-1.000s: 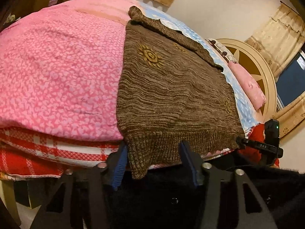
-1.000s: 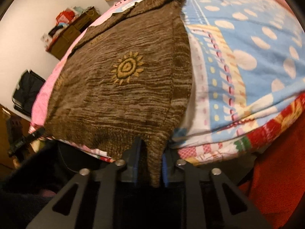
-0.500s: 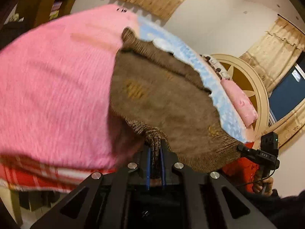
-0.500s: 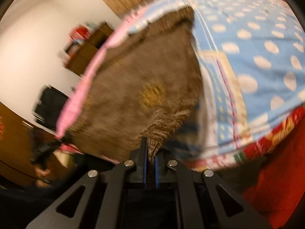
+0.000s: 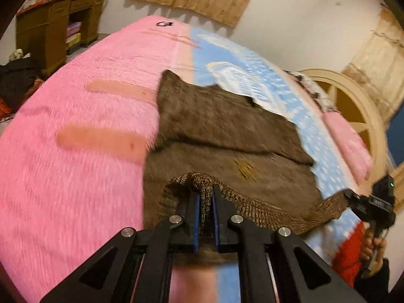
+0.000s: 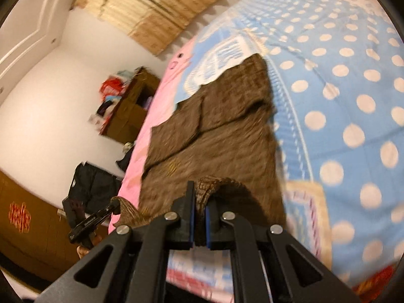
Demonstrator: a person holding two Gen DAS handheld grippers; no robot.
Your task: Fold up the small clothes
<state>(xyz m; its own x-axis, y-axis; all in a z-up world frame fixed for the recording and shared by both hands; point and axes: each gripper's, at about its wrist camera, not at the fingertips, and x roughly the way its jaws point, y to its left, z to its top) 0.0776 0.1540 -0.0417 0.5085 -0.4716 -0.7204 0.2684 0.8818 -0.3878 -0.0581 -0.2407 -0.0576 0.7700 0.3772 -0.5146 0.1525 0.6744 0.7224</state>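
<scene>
Both the left tongs (image 5: 205, 197) and the right tongs (image 6: 199, 197) are clamped narrow on the ribbed hem of the brown knitted sweater (image 5: 227, 136), one hem corner in each, lifted off the bed (image 5: 75, 151). The rest of the sweater lies flat ahead of both tongs, its sleeves crossed over the body. This looks like the bottom-to-top fold: next, I judge, both tongs should carry the hem forward together, level, and lay it near the collar edge before letting go.
</scene>
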